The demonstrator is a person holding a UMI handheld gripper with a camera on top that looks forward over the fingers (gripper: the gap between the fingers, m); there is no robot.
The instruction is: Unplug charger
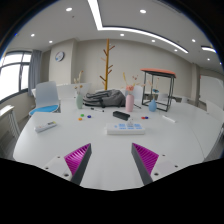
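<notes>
The tool (112, 160) is hovering over the near edge of the white surface (100, 145), its two pink-padded fingers (78, 158) standing well apart with nothing between them, probably because nothing is within reach. The likeliest target, a white power strip (131, 128) with small coloured items on it, is lying flat ahead of the fingers near the middle of the surface, with a dark block (121, 115) just beyond it; whether a charger is plugged in there cannot be told. A grey bag (103, 98) and a pink bottle (129, 101) are standing farther back, clear of the approach.
</notes>
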